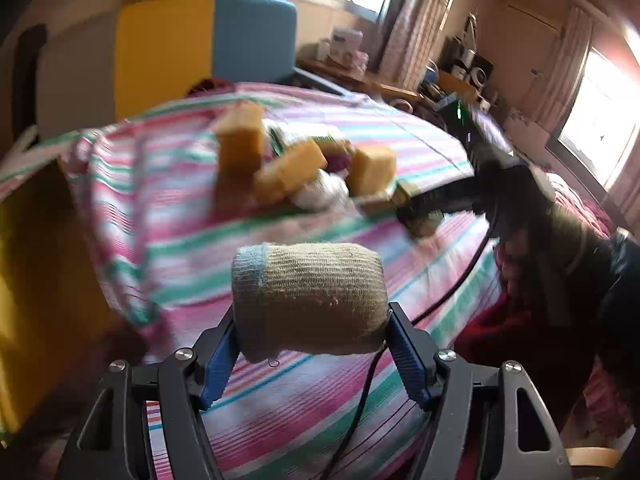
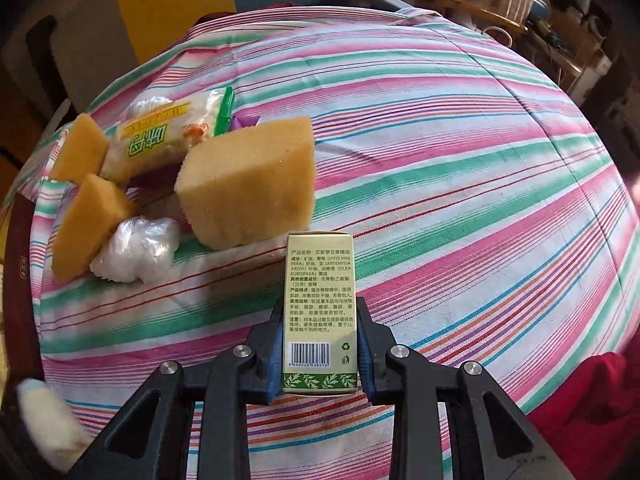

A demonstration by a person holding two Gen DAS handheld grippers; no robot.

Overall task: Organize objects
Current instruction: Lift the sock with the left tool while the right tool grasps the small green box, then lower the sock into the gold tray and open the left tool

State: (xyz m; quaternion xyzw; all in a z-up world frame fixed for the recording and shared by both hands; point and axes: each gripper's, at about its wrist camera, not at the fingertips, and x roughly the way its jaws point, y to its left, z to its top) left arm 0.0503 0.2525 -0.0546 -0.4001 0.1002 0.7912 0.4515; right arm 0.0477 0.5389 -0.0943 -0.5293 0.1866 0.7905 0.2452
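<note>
Right wrist view: a small green-and-cream box [image 2: 320, 312], printed with text and a barcode, is clamped upright between the blue pads of the right claw [image 2: 320, 340], held by its narrow sides near the lower end so that the label faces the camera. It is carried just above the striped sheet [image 2: 460, 200] of a bed, its top edge close to the nearest yellow sponge block [image 2: 248, 188], though contact cannot be confirmed. That side grip is judged to suit setting the box down standing beside the pile.

The pile is gathered to the left on the sheet: two further sponge pieces [image 2: 86, 224], a yellow-and-white snack packet [image 2: 160, 140] leaned across them, and crumpled clear plastic [image 2: 136, 248] at the front. The clustering suggests a collection spot for the sorted things.

In the left wrist view, a rolled beige sock [image 1: 308, 300] with a pale blue cuff is gripped crosswise by the left claw [image 1: 312, 344], squeezed at its two ends and held in the air over the bed. The roll is kept short of the pile, well apart from it. The background is blurred. A black cable [image 1: 460, 288] is seen trailing across the sheet toward the right claw's dark body.
</note>
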